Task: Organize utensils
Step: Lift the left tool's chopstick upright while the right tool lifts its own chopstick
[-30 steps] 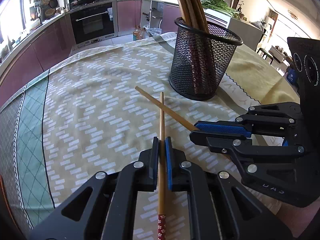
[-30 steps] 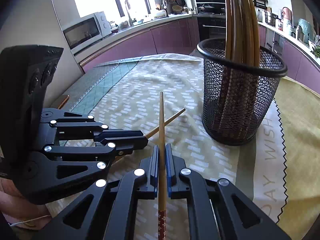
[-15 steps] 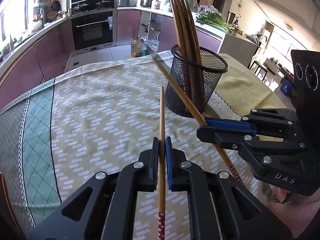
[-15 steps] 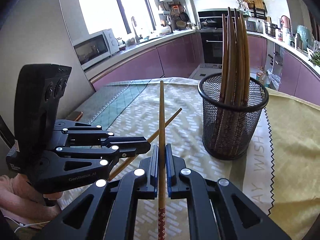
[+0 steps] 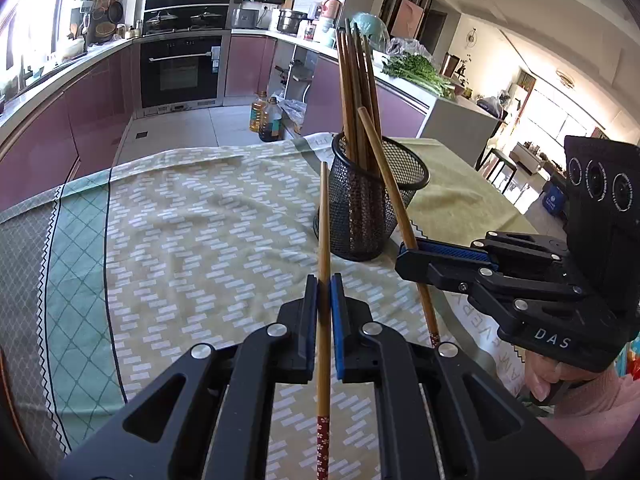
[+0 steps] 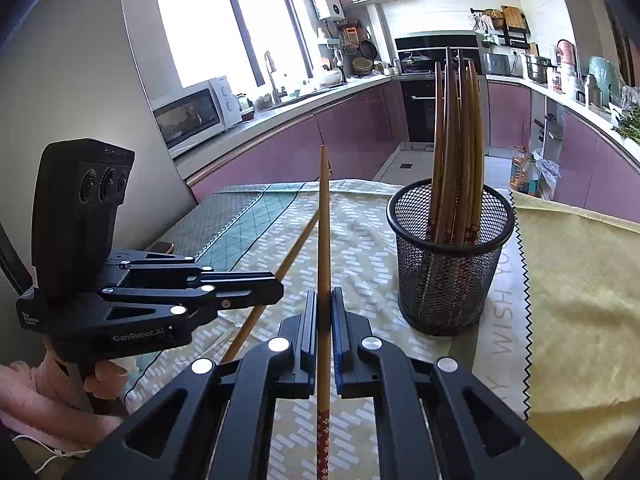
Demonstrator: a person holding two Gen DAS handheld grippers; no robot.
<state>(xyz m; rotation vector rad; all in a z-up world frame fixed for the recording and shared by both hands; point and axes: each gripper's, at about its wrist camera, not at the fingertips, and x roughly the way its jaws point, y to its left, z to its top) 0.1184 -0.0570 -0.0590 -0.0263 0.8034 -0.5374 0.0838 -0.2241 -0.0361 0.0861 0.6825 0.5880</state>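
Note:
A black mesh holder (image 5: 374, 204) (image 6: 450, 260) stands on the tablecloth with several wooden chopsticks upright in it. My left gripper (image 5: 324, 284) is shut on a wooden chopstick (image 5: 324, 220) that points forward, lifted above the cloth, left of the holder. My right gripper (image 6: 324, 300) is shut on a second chopstick (image 6: 324, 220), also lifted. In the left wrist view the right gripper (image 5: 404, 258) sits right of the holder, and its chopstick (image 5: 384, 176) slants up in front of the holder's rim. In the right wrist view the left gripper (image 6: 276, 288) is at left.
A patterned yellow and green tablecloth (image 5: 180, 240) covers the table, with a plain yellow cloth (image 6: 580, 280) to the right of the holder. Kitchen counters, an oven and oil bottles (image 5: 266, 116) lie beyond the far table edge. A phone (image 6: 160, 247) lies at the left edge.
Both grippers have lifted their chopsticks off the cloth and tilted them upward. The views have pulled back, so the holder looks smaller and farther away.

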